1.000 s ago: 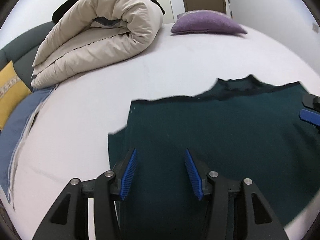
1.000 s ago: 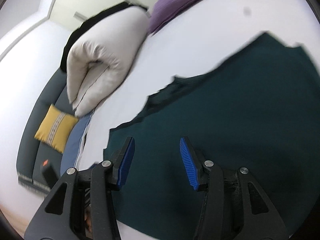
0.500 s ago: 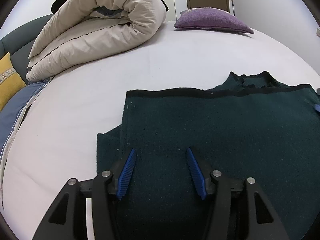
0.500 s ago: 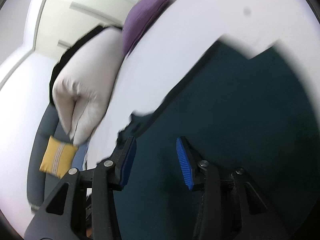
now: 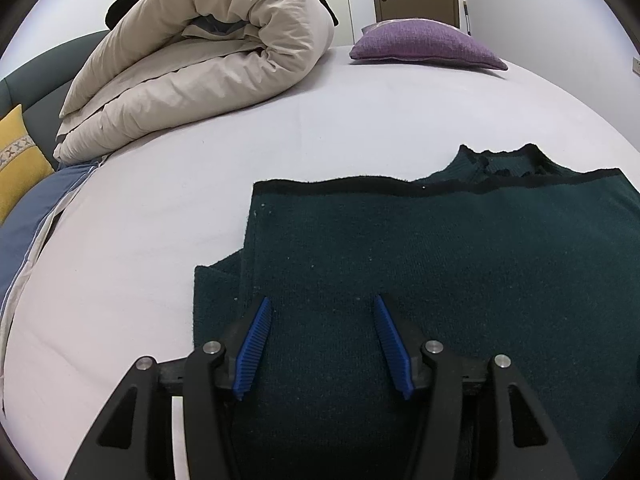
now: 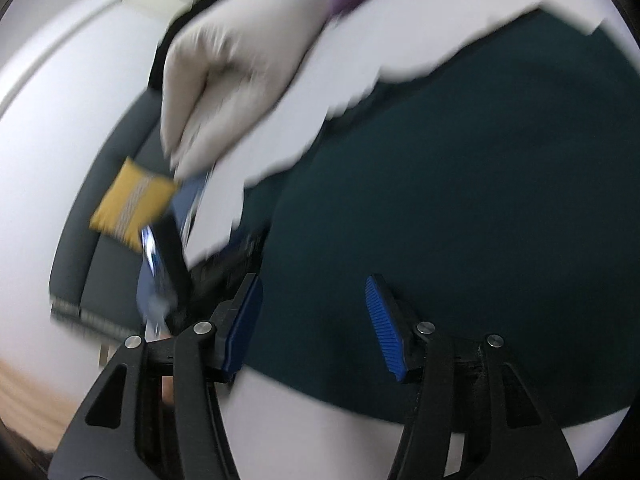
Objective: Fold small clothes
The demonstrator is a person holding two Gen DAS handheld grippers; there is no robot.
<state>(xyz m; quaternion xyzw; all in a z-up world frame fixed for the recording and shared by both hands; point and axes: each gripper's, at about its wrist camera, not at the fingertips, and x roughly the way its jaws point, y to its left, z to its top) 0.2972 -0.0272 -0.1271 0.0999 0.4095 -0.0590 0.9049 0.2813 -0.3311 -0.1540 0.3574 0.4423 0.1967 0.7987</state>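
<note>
A dark green knitted garment [image 5: 420,256] lies flat on the white bed [image 5: 180,216], folded over itself, with its black-trimmed edge on top and the collar showing beyond it at the far right. My left gripper [image 5: 322,340] is open and empty, just above the garment's near left part. My right gripper [image 6: 314,322] is open and empty above the same garment [image 6: 460,200] near its front edge; this view is blurred by motion. The other gripper shows as a dark blur to its left.
A rolled beige duvet [image 5: 200,60] lies at the far left of the bed. A purple pillow [image 5: 424,46] sits at the far end. A yellow cushion [image 5: 18,160] rests on the grey-green headboard at the left. A blue sheet [image 5: 28,224] hangs at the left edge.
The garment has settled flat with its folded edge lying straight. My left gripper has drawn closer over it. My right gripper has swung quickly and its view now looks further left.
</note>
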